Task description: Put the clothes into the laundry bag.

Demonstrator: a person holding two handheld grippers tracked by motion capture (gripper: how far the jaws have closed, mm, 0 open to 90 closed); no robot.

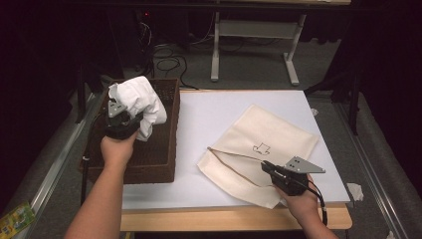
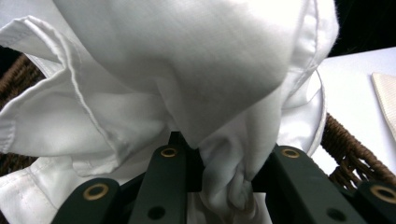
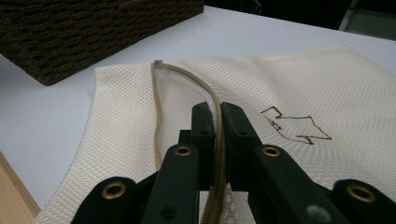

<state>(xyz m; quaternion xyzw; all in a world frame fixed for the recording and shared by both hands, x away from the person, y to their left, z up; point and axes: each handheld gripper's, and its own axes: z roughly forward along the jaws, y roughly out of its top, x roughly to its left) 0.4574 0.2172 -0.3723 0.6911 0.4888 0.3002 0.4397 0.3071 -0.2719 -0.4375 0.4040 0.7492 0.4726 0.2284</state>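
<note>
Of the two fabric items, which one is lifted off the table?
The white cloth, bunched in the left claw over the wicker basket. The cream mesh bag lies flat.

White cloth (image 1: pixel 142 102): crumpled, hemmed fabric, bunched and lifted above the dark woven basket (image 1: pixel 166 149) at the left of the surface, one fold pinched. Cream mesh bag (image 1: pixel 263 149): flat on the white surface, angled, brown outline drawing on its face, brown zipper (image 3: pixel 212 100) along one edge, partly open, that edge raised and pinched.
</note>
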